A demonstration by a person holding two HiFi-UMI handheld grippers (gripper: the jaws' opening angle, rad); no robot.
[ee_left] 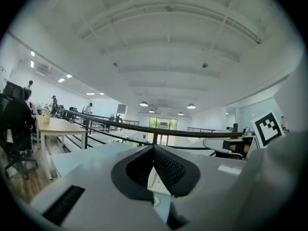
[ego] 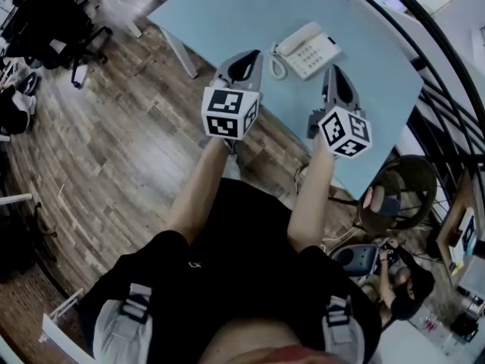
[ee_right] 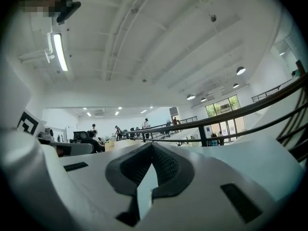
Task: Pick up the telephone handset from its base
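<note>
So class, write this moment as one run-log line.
handset: on base | left tool: shut, empty | right tool: shut, empty | grasp: not yet

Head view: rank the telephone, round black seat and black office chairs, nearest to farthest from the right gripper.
1. telephone, on the table just ahead.
2. round black seat, lower right.
3. black office chairs, far upper left.
</note>
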